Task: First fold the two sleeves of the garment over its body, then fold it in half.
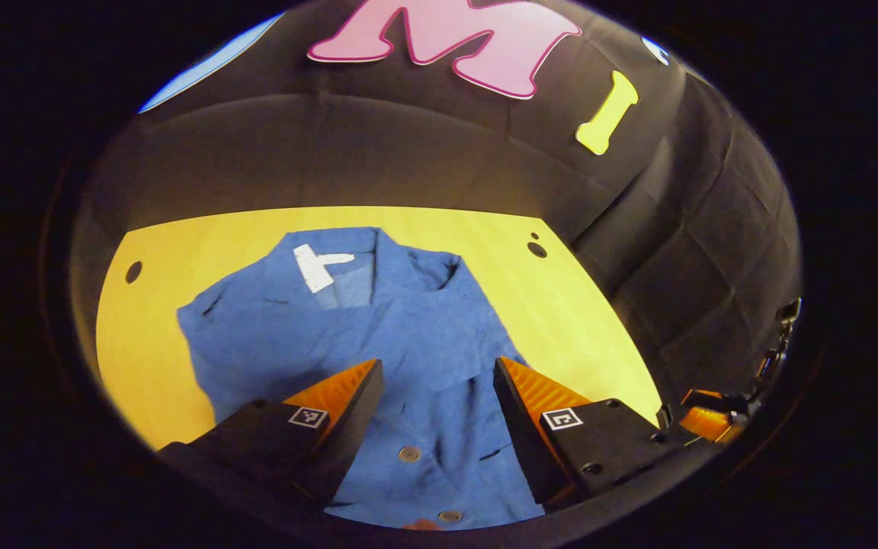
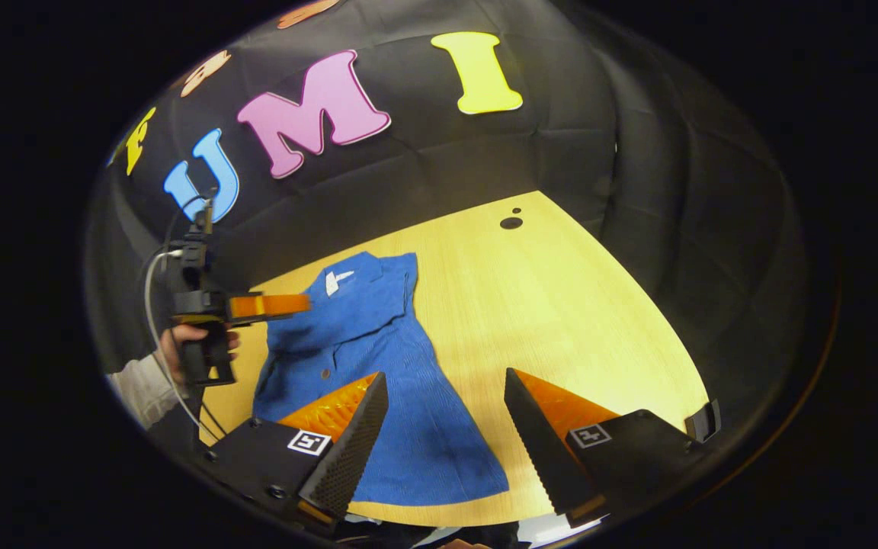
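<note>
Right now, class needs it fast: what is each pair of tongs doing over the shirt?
Left tongs: open, holding nothing, above the blue shirt.
Right tongs: open, holding nothing, above the shirt's hem.

A pale wooden worktop (image 2: 561, 305) carries one thing — a blue garment (image 2: 378, 358) lying flat, collar toward twelve o'clock, hem toward six. Small dark holes (image 2: 511, 223) mark the far edge.

Both views look down, sharing the blue shirt (image 1: 378, 335) closely.
</note>
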